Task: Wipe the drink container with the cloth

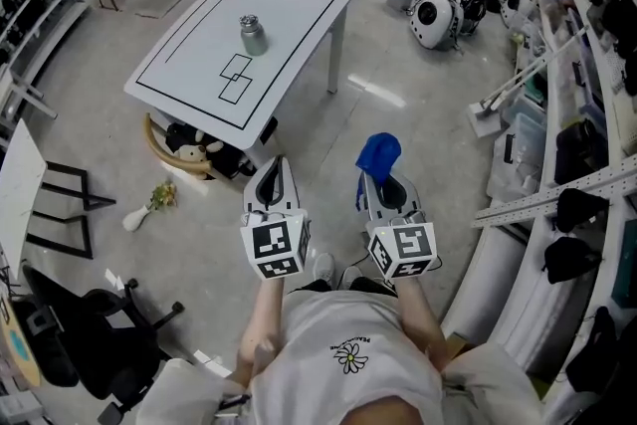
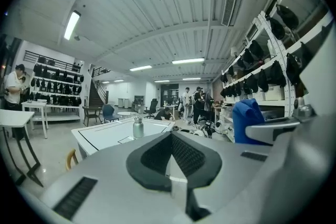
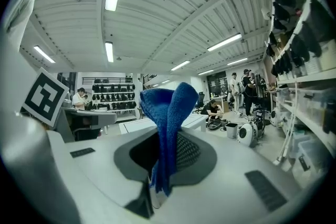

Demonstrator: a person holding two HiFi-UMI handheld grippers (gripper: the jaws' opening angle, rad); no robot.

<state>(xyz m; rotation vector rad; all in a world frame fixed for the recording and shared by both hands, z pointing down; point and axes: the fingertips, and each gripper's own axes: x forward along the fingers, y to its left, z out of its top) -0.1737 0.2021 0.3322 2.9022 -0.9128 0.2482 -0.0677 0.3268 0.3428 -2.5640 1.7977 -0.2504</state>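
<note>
A grey-green metal drink container with a silver cap stands upright on the white table, well ahead of both grippers; it shows small and far off as the container in the left gripper view. My left gripper is shut with nothing between its pads, held over the floor short of the table. My right gripper is shut on a blue cloth, which sticks up folded from the jaws as the cloth in the right gripper view. The cloth also shows at the right of the left gripper view.
The table carries black taped lines and small rectangles. Under it lie a wooden hoop and stuffed items; a white vase with flowers lies on the floor. Shelving runs along the right, an office chair stands lower left. People stand far off.
</note>
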